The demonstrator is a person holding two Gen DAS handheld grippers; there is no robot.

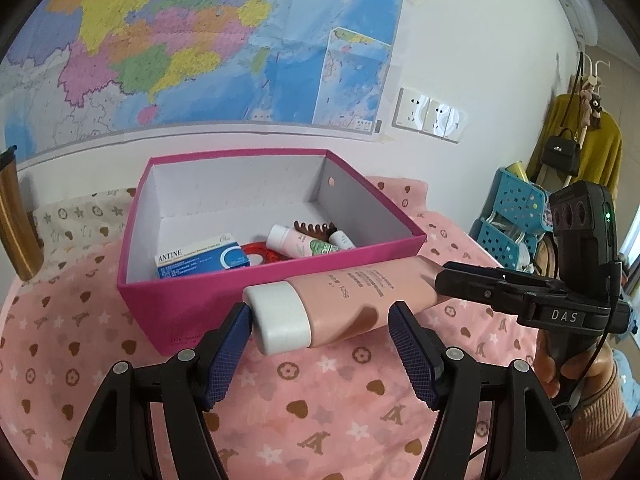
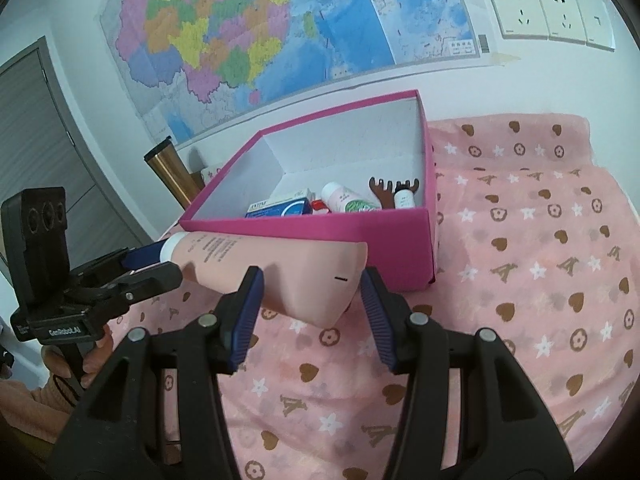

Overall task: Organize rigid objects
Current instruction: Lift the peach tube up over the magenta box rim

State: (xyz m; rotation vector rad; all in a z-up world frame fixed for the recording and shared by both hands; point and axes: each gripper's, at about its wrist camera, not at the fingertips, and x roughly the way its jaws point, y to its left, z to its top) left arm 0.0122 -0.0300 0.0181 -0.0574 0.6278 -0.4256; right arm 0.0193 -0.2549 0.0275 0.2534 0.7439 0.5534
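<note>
A large pink tube with a white cap (image 1: 340,300) (image 2: 280,268) hangs level just above the pink cloth, in front of the magenta box (image 1: 180,308) (image 2: 320,236). My left gripper (image 1: 322,328) (image 2: 156,266) is shut on its cap end. My right gripper (image 2: 312,296) (image 1: 440,284) is shut on its flat tail end. Inside the box lie a blue-and-white carton (image 1: 200,260) (image 2: 280,206), a white-pink bottle (image 1: 296,242) (image 2: 348,200), a brown hair claw (image 1: 316,228) (image 2: 392,188), a small white bottle (image 1: 342,240) (image 2: 404,200) and a red ring (image 1: 260,254).
A copper tumbler (image 1: 16,220) (image 2: 172,176) stands left of the box by the wall. Blue perforated baskets (image 1: 512,216) sit past the table's right end. A hand (image 1: 560,368) holds the right gripper's handle. The patterned pink cloth (image 2: 520,280) stretches right of the box.
</note>
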